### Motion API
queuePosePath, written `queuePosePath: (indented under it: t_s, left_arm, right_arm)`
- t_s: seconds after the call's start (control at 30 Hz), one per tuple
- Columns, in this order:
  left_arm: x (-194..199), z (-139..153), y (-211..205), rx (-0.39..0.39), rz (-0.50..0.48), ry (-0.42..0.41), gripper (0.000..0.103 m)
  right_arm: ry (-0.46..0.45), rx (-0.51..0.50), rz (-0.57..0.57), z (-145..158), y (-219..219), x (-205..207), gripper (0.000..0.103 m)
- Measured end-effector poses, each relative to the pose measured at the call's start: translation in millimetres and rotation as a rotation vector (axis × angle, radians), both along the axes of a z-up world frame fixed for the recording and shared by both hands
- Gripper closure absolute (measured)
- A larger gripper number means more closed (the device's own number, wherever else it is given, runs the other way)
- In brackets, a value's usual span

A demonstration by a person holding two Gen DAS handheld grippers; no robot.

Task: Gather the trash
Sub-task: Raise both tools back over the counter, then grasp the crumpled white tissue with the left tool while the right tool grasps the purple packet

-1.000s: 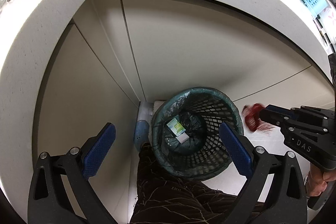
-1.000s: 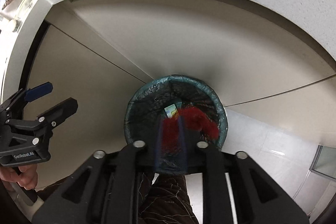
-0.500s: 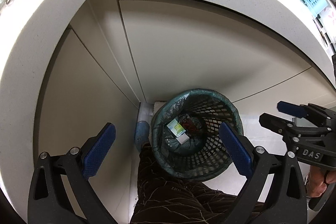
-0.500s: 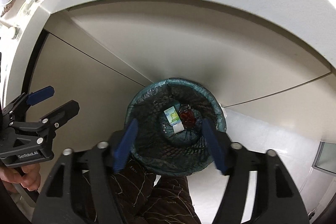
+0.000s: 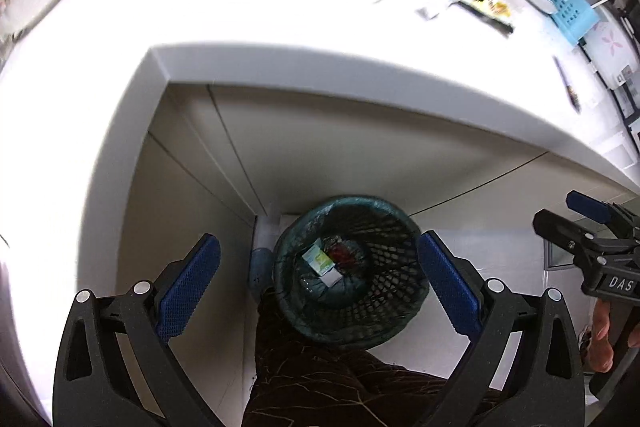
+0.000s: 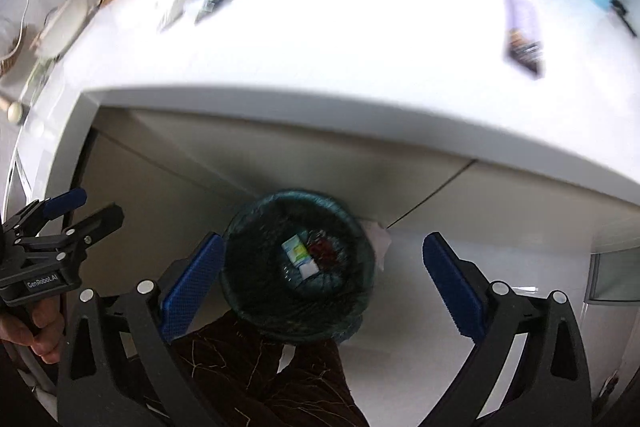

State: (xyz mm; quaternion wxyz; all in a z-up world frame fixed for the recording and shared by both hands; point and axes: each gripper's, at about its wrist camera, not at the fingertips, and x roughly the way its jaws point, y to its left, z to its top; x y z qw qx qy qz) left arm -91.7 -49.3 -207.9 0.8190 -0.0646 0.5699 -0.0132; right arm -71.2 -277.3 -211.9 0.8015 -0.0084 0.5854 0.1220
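Two tools are hanging over a mesh trash bin [image 5: 352, 267] lined with a dark green bag, both pointing steeply down at it. At the left, the left tool [image 5: 318, 281] is standing with its blue pads wide apart and nothing between them. Inside the bin, a small green-and-white carton [image 5: 320, 261] is lying flat, its long axis running from upper left to lower right, its white end pointing lower right. Just beside it on the right, a red wrapper [image 5: 342, 253] is sitting crumpled at the bottom, too bunched to show any direction. The right tool [image 6: 322, 281] has just been opening its jaws, now spread fully with nothing between them. Above, more wrappers are lying scattered across the white bench [image 5: 240, 7].
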Motion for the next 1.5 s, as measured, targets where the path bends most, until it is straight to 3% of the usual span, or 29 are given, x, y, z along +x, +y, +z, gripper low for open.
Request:
queuePosePath:
  t_s: [0.5, 0.77, 1.1, 1.5]
  left_arm:
    - [21, 95, -20, -0.023, -0.055, -0.096, 0.006]
    - [44, 126, -26, -0.002, -0.081, -0.131, 0.006]
    - [103, 135, -31, 0.024, -0.095, -0.137, 0.006]
    - [165, 73, -26, 0.081, -0.14, -0.029, 0.008]
  right_arm:
    - [-0.209, 0.005, -0.143, 109, -59, 6, 0.008]
    - [-0.259, -0.009, -0.221, 137, -80, 23, 0.008]
    - [-0.211, -0.047, -0.301, 126, -102, 68, 0.008]
    - [-0.079, -0.072, -0.359, 79, -111, 122, 0.012]
